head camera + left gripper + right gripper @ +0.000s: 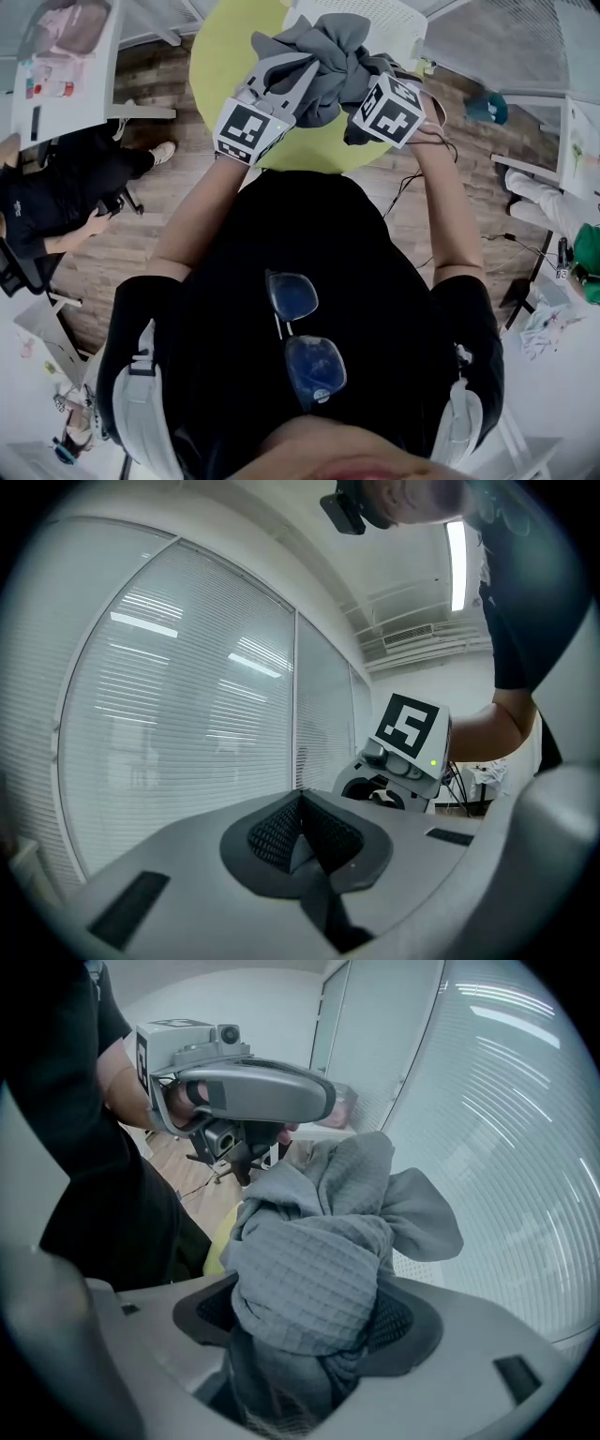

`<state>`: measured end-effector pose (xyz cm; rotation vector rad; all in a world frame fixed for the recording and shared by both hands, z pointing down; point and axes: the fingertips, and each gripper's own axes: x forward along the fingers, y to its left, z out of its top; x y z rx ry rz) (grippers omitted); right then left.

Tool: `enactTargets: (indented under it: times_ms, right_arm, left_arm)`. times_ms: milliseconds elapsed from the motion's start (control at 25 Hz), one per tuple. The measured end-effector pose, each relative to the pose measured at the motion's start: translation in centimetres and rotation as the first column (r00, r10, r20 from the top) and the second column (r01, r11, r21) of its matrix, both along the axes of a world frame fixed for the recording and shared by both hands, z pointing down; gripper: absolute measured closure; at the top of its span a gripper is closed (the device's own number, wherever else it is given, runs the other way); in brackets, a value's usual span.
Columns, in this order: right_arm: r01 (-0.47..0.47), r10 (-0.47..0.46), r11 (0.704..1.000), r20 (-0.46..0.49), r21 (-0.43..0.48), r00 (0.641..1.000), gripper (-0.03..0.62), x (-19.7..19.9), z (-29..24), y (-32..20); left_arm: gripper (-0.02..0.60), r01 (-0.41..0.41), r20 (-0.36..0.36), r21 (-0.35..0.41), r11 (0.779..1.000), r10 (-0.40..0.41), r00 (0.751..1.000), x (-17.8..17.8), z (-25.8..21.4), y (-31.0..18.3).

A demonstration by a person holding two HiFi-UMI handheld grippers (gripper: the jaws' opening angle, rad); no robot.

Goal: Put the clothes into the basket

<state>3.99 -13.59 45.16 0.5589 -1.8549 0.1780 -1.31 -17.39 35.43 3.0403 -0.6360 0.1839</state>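
A grey waffle-knit garment (328, 56) hangs bunched above the round yellow-green table (220, 56). My right gripper (367, 86) is shut on it. In the right gripper view the cloth (314, 1260) bulges out between the dark pads, filling that gripper (309, 1330). My left gripper (298, 80) sits just left of the bundle, against its folds. In its own view the left gripper (302, 841) has its pads together with no cloth between them. The white slatted basket (375, 17) stands at the table's far edge, just beyond the garment.
A seated person in dark clothes (56, 202) is on the left beside a white desk (66, 66). Another person's legs (553, 202) show at the right. Cables (412, 178) trail over the wooden floor. Window blinds (187, 724) fill the left gripper view.
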Motion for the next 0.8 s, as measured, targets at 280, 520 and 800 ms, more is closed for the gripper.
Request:
enactTargets:
  times_ms: [280, 520, 800]
  right_arm:
    - [0.009, -0.007, 0.999, -0.028, 0.043, 1.0, 0.223, 2.7, -0.8, -3.1]
    - [0.014, -0.013, 0.998, -0.009, 0.065, 1.0, 0.223, 4.6, -1.4, -5.2]
    - [0.012, -0.012, 0.995, -0.004, 0.1, 1.0, 0.223, 6.7, -1.6, -8.2]
  left_arm:
    - [0.571, 0.04, -0.003, 0.024, 0.999, -0.04, 0.999, 1.9, -0.5, -1.9]
    - [0.571, 0.056, -0.003, 0.033, 0.998, -0.056, 0.998, 4.6, -0.8, -3.4]
    - [0.571, 0.071, 0.002, 0.048, 0.996, -0.072, 0.997, 6.9, -0.9, -5.6]
